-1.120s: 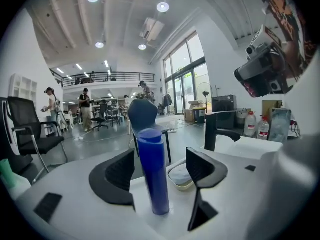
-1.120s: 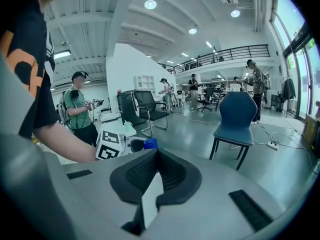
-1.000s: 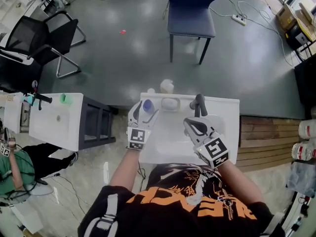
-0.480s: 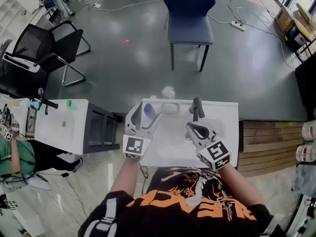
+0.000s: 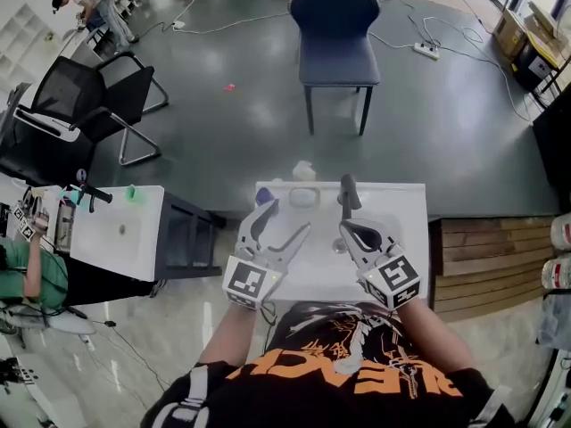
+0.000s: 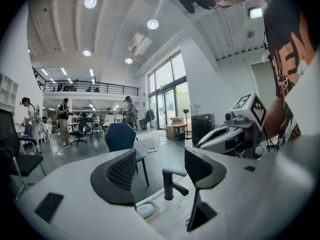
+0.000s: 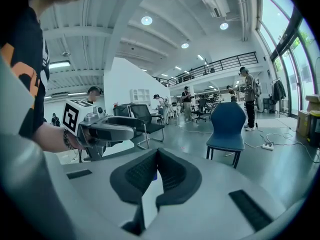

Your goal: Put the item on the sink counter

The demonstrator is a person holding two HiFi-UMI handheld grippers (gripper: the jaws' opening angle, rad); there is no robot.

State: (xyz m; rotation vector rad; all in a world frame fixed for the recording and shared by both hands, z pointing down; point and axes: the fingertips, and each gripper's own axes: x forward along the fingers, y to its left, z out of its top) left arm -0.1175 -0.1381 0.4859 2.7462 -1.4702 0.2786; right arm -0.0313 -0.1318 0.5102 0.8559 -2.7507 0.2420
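At lower centre of the head view, the left tongs [image 5: 289, 218] were spread and closing on nothing (only the tap [image 6: 170, 181] showed beyond them). The right tongs [image 5: 350, 233] were clenched, empty. The purple-topped bottle [image 5: 263, 197] sat on the worktop [image 5: 401, 210] just up-left of the left tongs, nearer that hand.

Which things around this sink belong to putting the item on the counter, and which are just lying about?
Job: purple-topped item at the counter's back left corner; white sink counter; left gripper, jaws closing, nothing between them.
Lying about: soap dish; dark faucet; blue chair; black office chair.
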